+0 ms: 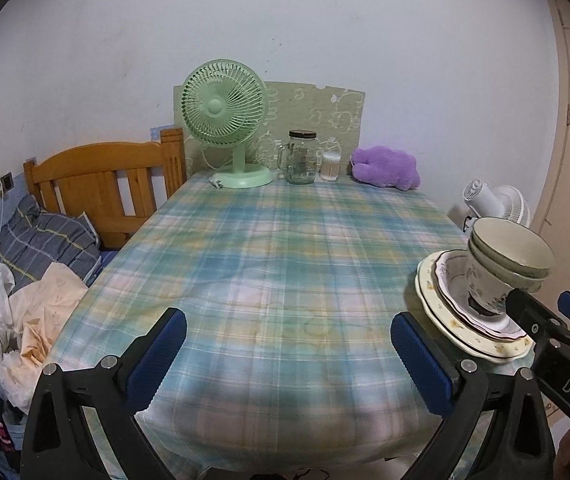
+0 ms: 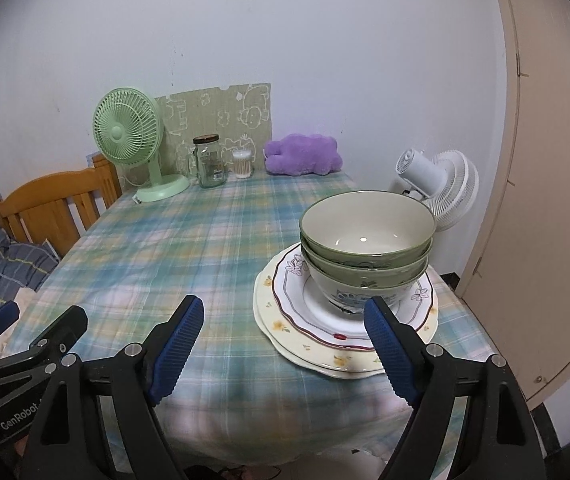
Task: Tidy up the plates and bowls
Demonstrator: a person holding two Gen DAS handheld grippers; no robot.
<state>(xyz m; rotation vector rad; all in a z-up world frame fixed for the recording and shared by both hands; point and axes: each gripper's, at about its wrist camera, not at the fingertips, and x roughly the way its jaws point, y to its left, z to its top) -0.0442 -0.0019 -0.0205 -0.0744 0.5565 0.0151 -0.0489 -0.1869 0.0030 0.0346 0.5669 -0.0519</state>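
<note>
Three nested bowls point(image 2: 367, 240), green outside and cream inside, stand on a white plate with a dark red rim point(image 2: 325, 322). That plate lies on a cream plate with yellow flowers point(image 2: 285, 330). The stack sits at the table's near right and also shows in the left wrist view point(image 1: 501, 264). My right gripper point(image 2: 285, 350) is open and empty, just in front of the stack. My left gripper point(image 1: 289, 360) is open and empty over the table's near middle, left of the stack.
The table has a plaid cloth point(image 2: 189, 248). At its far end stand a green fan point(image 2: 129, 140), a glass jar point(image 2: 209, 162), a cotton-swab pot point(image 2: 243, 164) and a purple plush point(image 2: 303, 154). A white fan point(image 2: 437, 184) is at the right, a wooden bedhead point(image 1: 101, 188) at the left.
</note>
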